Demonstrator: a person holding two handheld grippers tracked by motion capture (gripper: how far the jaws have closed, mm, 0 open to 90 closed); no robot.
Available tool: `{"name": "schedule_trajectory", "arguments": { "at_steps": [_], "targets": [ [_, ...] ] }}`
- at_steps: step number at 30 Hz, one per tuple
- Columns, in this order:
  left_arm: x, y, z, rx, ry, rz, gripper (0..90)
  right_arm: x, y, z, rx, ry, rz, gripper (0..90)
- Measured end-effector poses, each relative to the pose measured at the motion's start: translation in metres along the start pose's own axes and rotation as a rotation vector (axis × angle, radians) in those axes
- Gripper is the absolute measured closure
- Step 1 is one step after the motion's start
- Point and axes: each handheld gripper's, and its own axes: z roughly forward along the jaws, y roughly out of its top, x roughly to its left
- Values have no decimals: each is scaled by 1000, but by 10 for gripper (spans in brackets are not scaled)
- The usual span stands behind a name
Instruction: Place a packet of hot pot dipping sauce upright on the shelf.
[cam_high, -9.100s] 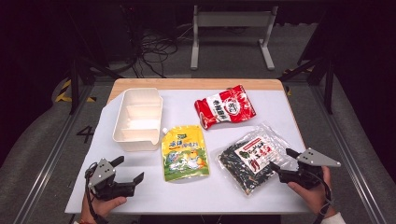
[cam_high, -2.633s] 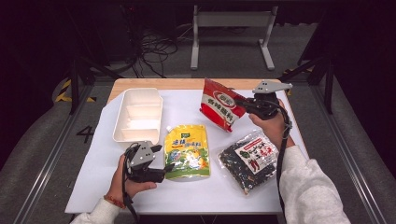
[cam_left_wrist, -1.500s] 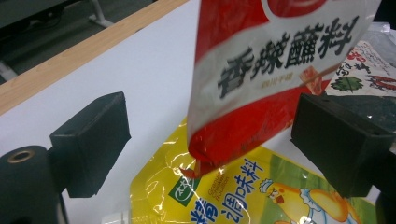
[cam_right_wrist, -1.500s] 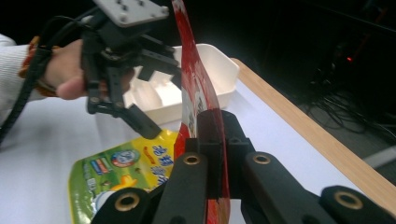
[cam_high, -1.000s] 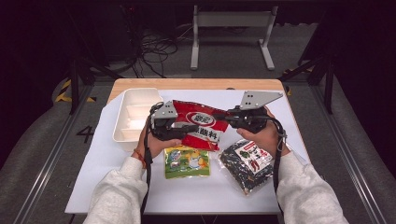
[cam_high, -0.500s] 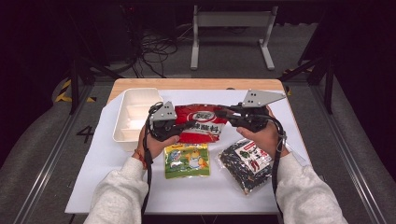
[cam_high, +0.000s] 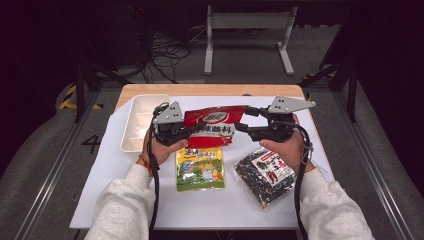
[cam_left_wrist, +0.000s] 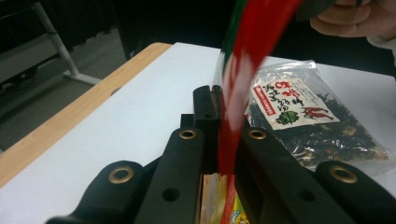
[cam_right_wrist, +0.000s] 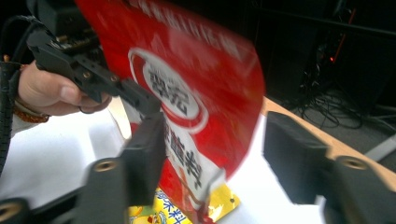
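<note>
The red packet (cam_high: 212, 125) hangs in the air above the table (cam_high: 100, 190), stretched between the two grippers over the middle of the white sheet. The left gripper (cam_high: 192, 131) has its jaws closed on the packet's left edge; in the left gripper view the red film (cam_left_wrist: 233, 121) runs pinched between the two black jaws. The right gripper (cam_high: 239, 126) sits at the packet's right edge, but in the right gripper view its jaws stand well apart, with the red packet (cam_right_wrist: 187, 107) lying against one jaw and clear of the other. Below the packet, the yellow pouch (cam_high: 199, 168) lies flat on the sheet, and the clear bag of dark dried food (cam_high: 263, 174) lies just to its right. The white divided tray (cam_high: 137, 120) stands at the table's left, behind the person's left hand (cam_high: 162, 150)
</note>
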Motion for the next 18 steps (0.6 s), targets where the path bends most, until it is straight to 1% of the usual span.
{"name": "schedule_trajectory", "arguments": {
  "at_steps": [3,4,6,7,8,11,13,15,18],
  "targets": [
    [2,3,-4,-7,1,1,900,0,-4,-3,9,-11,3,337],
    [2,4,-5,-6,1,-2,900,1,-7,-5,22,-22,0,327],
    [5,5,-8,-12,4,-8,900,2,-14,-10,36,-28,-3,323],
    [7,5,-10,-15,6,0,900,3,-18,-13,52,-37,-7,319],
    [7,5,-11,-17,8,-9,900,4,-23,-16,66,-48,-12,313],
    [12,5,-17,-25,15,-4,900,5,-35,-28,97,-67,-19,304],
    [13,6,-22,-27,20,-6,900,6,-44,-38,104,-70,-10,300],
    [17,9,-28,-29,30,0,900,8,-51,-46,113,-80,-9,295],
    [25,13,-39,-27,47,10,900,9,-68,-61,121,-88,13,295]
  ]
}}
